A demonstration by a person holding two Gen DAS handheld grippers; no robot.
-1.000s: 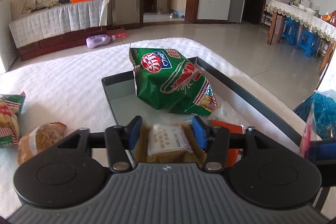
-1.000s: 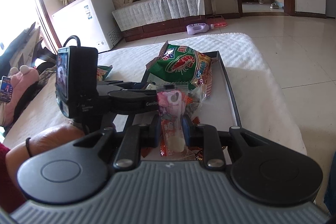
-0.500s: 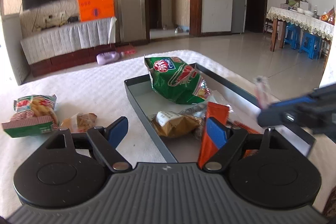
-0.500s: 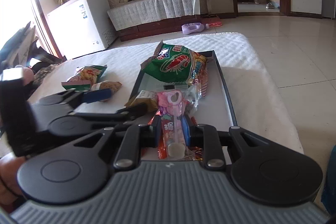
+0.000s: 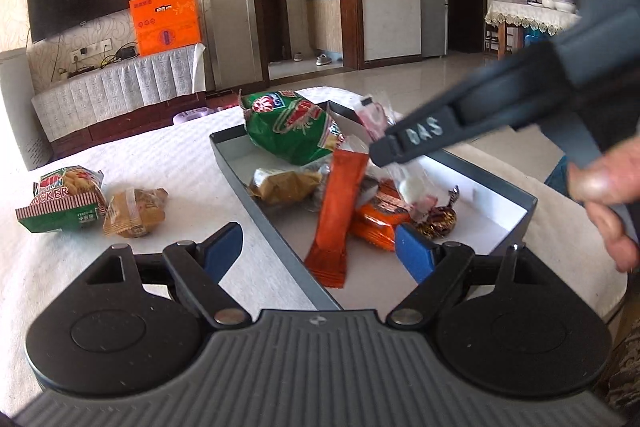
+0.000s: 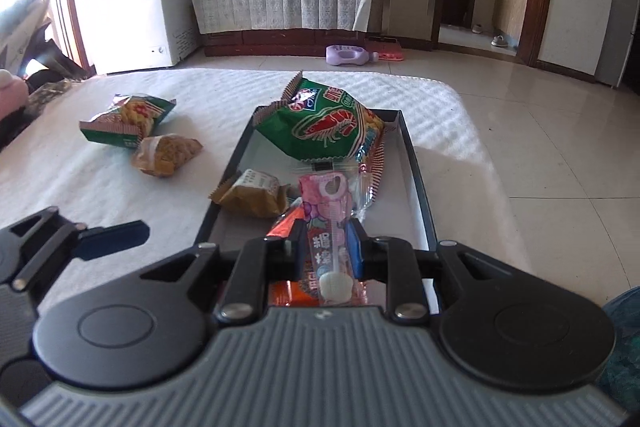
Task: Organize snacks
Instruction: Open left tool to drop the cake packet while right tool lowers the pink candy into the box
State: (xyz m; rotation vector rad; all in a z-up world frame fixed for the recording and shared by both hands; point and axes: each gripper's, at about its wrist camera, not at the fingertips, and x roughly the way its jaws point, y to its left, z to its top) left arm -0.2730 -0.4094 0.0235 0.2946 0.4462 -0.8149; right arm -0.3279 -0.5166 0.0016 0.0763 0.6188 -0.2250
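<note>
A dark tray (image 5: 256, 203) (image 6: 416, 167) on the white-covered table holds a green shrimp-chip bag (image 5: 292, 131) (image 6: 328, 127), a brown cake packet (image 5: 280, 183) (image 6: 252, 193), an orange stick packet (image 5: 336, 215), an orange pack (image 5: 380, 219) and a foil candy (image 5: 440, 217). My left gripper (image 5: 316, 239) stands open at the tray's near left corner, gripping nothing. The stick packet leans over the rim between its fingers, untouched. Above the tray's near end, my right gripper (image 6: 326, 231) is shut on a pink lollipop packet (image 6: 328, 211) (image 5: 376, 119).
Left of the tray lie a green cracker pack (image 5: 60, 199) (image 6: 124, 119) and a brown cake packet (image 5: 134, 211) (image 6: 166, 153). A person's hand (image 5: 608, 195) holds the right gripper. The table edge drops to the tiled floor on the right. A blue bag (image 6: 624, 307) sits near right.
My left gripper let go of the brown cake packet in the tray, opened wide and drew back towards the left. The right gripper kept its hold on the lollipop packet and swung slightly.
</note>
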